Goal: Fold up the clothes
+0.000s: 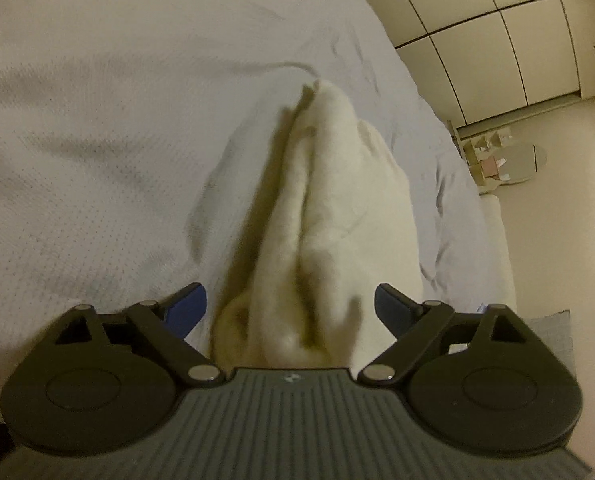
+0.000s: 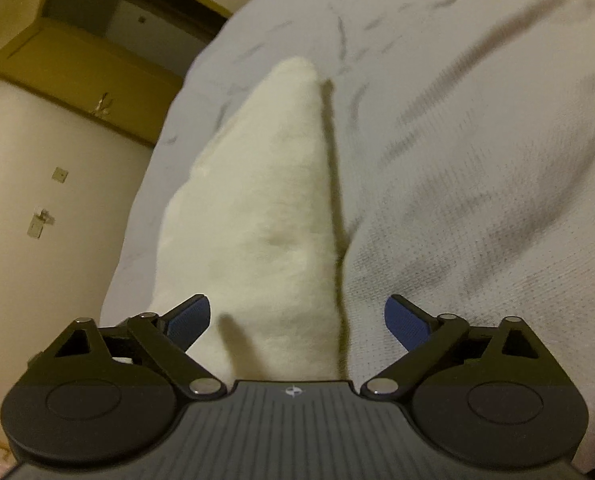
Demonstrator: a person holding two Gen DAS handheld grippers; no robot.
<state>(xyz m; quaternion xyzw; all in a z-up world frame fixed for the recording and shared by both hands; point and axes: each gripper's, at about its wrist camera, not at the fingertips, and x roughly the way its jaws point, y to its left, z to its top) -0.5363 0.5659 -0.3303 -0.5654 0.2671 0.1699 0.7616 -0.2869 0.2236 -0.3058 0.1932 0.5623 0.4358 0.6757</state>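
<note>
A cream fleecy garment (image 1: 329, 208) lies bunched in a long ridge on the pale grey bedsheet (image 1: 97, 120). My left gripper (image 1: 291, 312) is open, its blue-padded fingers (image 1: 189, 308) wide apart on either side of the garment's near end. In the right wrist view the same garment (image 2: 265, 208) runs away from me along the bed's left side. My right gripper (image 2: 297, 320) is open too, straddling the garment's near end, which passes under the gripper body. Whether the pads touch the cloth is hidden.
The bedsheet (image 2: 477, 160) is wrinkled. The bed's edge drops to a beige floor (image 1: 557, 200) with small objects (image 1: 493, 160) near a cream wardrobe (image 1: 477, 20). In the right wrist view a wall with a wooden door frame (image 2: 77, 60) lies left of the bed.
</note>
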